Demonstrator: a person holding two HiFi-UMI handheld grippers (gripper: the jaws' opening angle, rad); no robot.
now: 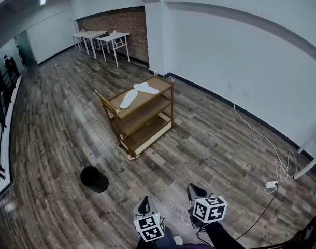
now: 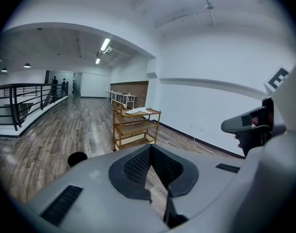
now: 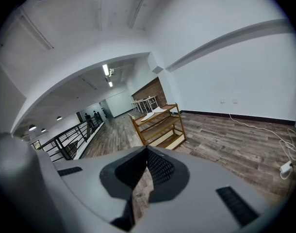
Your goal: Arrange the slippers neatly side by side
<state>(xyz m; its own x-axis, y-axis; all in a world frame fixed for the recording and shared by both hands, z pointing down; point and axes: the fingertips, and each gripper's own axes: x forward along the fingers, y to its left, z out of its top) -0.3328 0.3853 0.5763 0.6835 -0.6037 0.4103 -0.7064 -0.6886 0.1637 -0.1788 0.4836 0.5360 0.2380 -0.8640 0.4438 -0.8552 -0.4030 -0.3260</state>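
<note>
Left tongs [image 1: 144,205] and right tongs [image 1: 195,192] sit lowest in the head view; two white slippers [image 1: 129,98] lie angled on the cart's [image 1: 142,115] top shelf (three shelves). Left gripper view: tongs pressed together, empty. Right gripper view: same.

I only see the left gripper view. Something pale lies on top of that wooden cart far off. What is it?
Observer: Two flat white slippers on the three-shelf wooden cart, close at one end and splayed at an angle, not side by side.
Operator: Is the other gripper holding anything?
Observer: No; the right gripper has its jaws together with nothing between them.
Operator: What does it hide on the floor?
Observer: A white plug block ending a white cable.
</note>
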